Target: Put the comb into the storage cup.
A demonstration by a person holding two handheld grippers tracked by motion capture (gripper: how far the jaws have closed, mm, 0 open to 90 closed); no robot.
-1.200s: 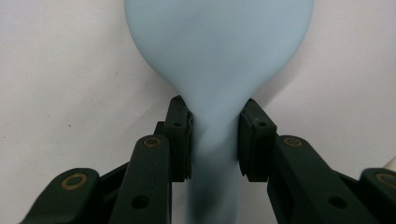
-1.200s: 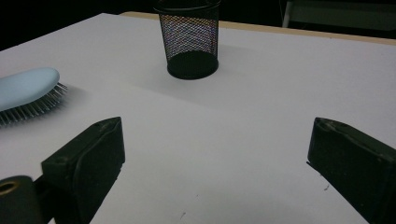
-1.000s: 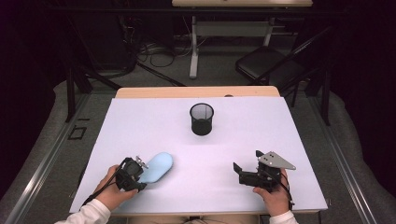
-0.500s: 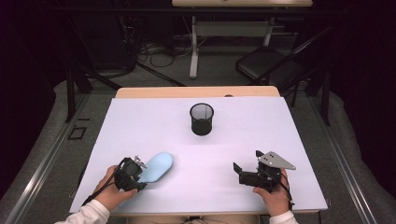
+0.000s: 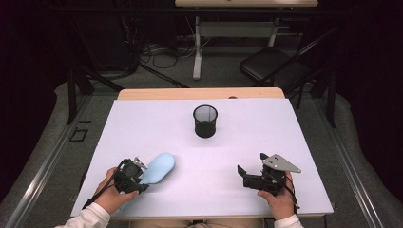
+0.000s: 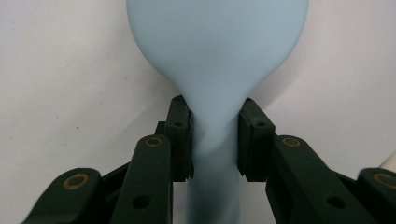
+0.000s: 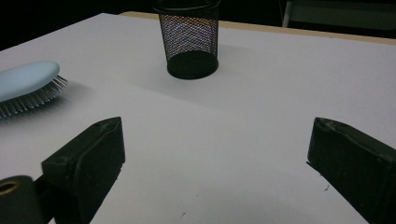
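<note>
Evidently left gripper (image 6: 214, 140) clamped on pale blue hairbrush (image 6: 215, 51) handle, right gripper (image 7: 215, 154) jaws wide, brush seemingly bristles-down.

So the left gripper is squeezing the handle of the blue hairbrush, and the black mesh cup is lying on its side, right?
Not quite. The black mesh cup stands upright, as the high view shows. The left gripper does squeeze the blue hairbrush by its handle.

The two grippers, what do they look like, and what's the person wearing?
Both are black. The left gripper has flat rectangular fingers on arms with brass-coloured pivots. The right gripper carries a grey three-cornered plate. Dark cables trail from each. The sleeves are white.
</note>
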